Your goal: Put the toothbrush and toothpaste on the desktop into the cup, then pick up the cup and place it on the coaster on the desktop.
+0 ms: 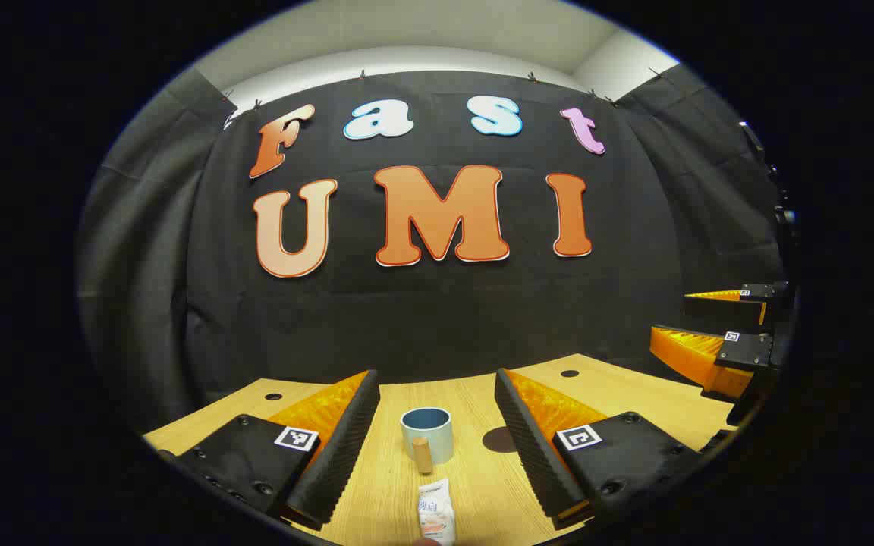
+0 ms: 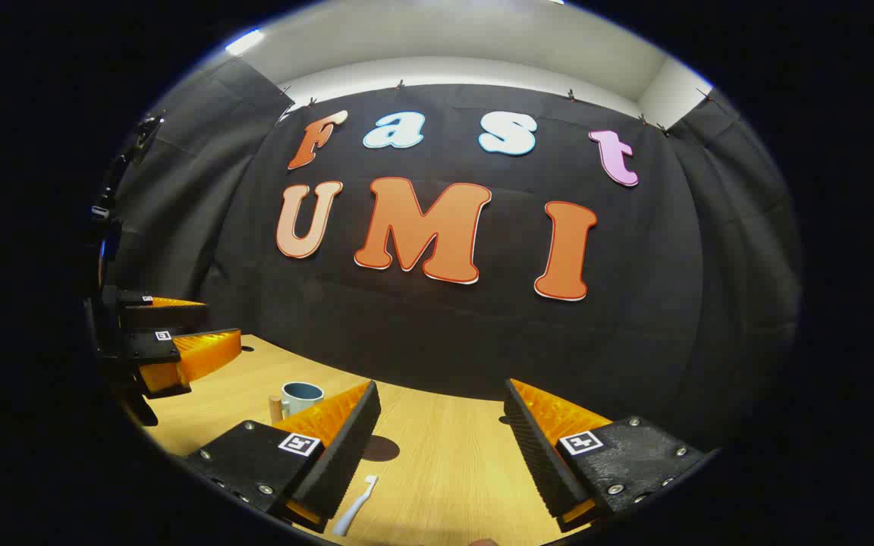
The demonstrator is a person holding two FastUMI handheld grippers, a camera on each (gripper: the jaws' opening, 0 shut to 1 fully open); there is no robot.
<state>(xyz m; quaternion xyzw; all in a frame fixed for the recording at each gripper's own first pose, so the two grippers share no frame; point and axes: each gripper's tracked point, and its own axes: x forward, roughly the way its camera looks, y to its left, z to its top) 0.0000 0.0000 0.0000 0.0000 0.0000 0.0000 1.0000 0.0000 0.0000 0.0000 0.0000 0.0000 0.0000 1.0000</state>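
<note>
both claws spread, holding nothing — left gripper [image 1: 437, 425] faces the soft, squashy toothpaste [image 1: 436, 517]; pinch mid-tube. the light, stiff toothbrush [image 2: 354, 506] lies near the right gripper [image 2: 443, 432] — grip its handle.

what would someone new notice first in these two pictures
First, the cup with its wooden handle, standing on the wooden desk midway between the fingers of the open left tool, with the toothpaste lying just in front of it. In the right gripper view, the toothbrush lies near the bottom edge by one finger of the open right tool, and the dark round coaster sits just beyond it.
</note>
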